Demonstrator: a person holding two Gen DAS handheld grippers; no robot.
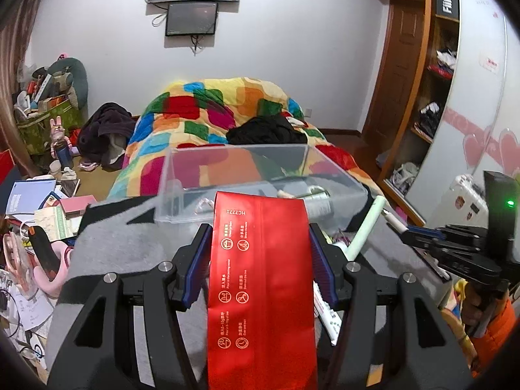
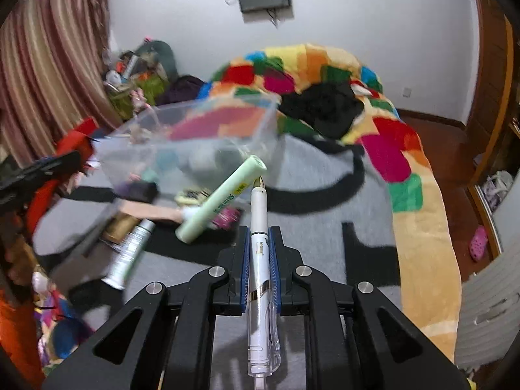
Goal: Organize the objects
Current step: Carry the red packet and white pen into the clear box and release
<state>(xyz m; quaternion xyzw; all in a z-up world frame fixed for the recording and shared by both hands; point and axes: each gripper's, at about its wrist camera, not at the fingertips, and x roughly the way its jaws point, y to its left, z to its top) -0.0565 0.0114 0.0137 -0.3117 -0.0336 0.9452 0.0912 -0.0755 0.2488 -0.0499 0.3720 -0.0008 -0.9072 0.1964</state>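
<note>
Bedroom scene, bed (image 1: 107, 240) under a grey and black cover, patchwork blanket (image 1: 208, 113) heaped at the far end with dark clothing on top. Largest task item: clear plastic bin (image 1: 227, 172) sitting on the bed cover, open at the top. Already inside, as far as visible through the wall: a silvery cylinder and a few pale, blurred bits, too vague to name. Judged partly filled, well short of finished.

Next in size: red foil pouch (image 1: 260, 276), clamped between the jaws of the left gripper (image 1: 260, 243), top edge touching or just overlapping the near wall of the bin. Not yet inside; likely the next thing to drop in.

Smaller still, lying loose on the bed just beside the bin: pale green tube (image 2: 221, 200), a white and green spray can (image 2: 130, 250), a tan flat stick (image 2: 151, 211) and some pink and yellow odds, blurred. All of these judged still to be gathered.

Smallest: white fountain pen (image 2: 260, 227), gripped by the right gripper (image 2: 260, 237), jaws drawn tight on the barrel, nib uncapped and pointing forward, close to the end of the green tube. Held above the cover, near the bin but outside it.

Tally, as a judgement: a few items in, 2 in hand, at least 3 loose on the bed. Clutter on the floor to the left left untouched, unclear whether part of the job.
</note>
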